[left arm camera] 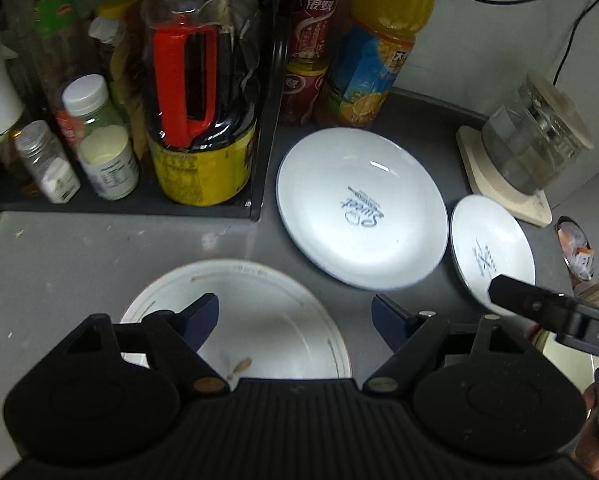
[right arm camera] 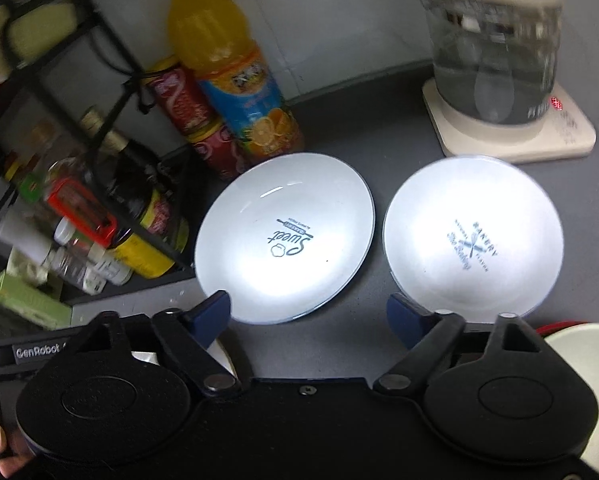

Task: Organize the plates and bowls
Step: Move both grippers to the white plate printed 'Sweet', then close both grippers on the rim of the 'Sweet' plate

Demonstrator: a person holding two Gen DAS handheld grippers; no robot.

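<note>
Grey counter (right arm camera: 379, 120), "Sweet" plate (right arm camera: 285, 236), "BAKERY" plate (right arm camera: 473, 240), "GenRobot" tool (right arm camera: 3, 354)

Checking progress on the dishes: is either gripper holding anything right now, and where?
Nothing is held. The left gripper and the right gripper are both open, empty, above the counter.

We are in a home kitchen: a grey countertop (right arm camera: 379, 128) carries a rack of condiment bottles (left arm camera: 111, 120), an orange juice bottle (right arm camera: 235, 76), an electric glass kettle (right arm camera: 495, 52) and white plates (right arm camera: 283, 236).
</note>
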